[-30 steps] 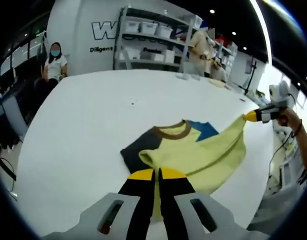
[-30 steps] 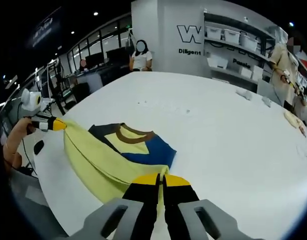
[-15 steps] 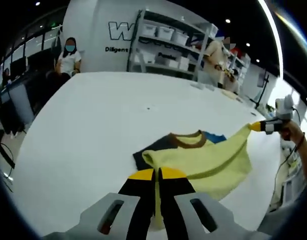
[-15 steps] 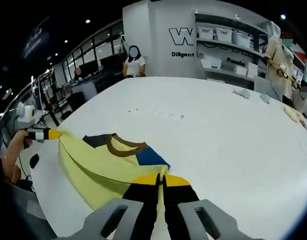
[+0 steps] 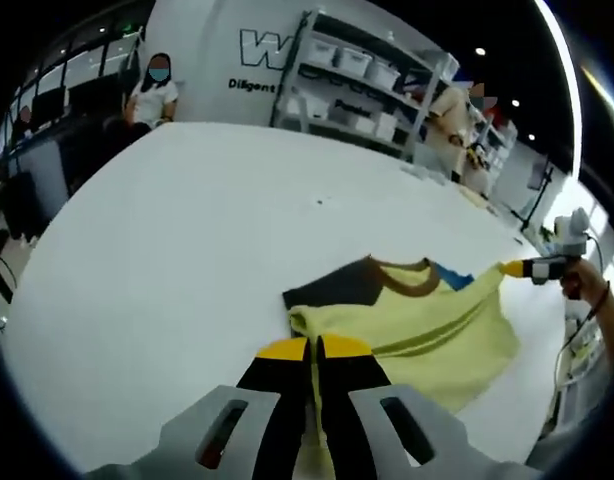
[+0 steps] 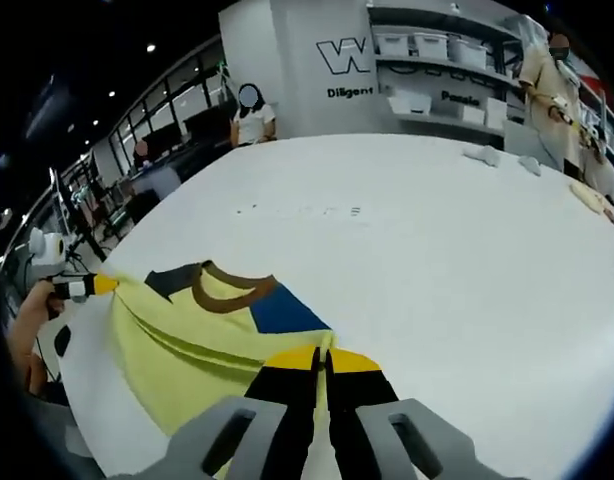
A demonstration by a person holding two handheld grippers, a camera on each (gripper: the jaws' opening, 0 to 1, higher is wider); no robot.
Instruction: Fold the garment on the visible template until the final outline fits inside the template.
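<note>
White table (image 5: 167, 230) spans a shelved room, bearing a garment (image 5: 427, 325).

The garment (image 5: 417, 325) has sunk lower (blue sleeve nearly covered) and flatter.

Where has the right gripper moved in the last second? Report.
Yes: right gripper moved toward the brown collar, drawing yellow fabric over the blue sleeve.

Bright ceiling spots light the white table (image 5: 167, 250) evenly (edges bend, slightly soft).
</note>
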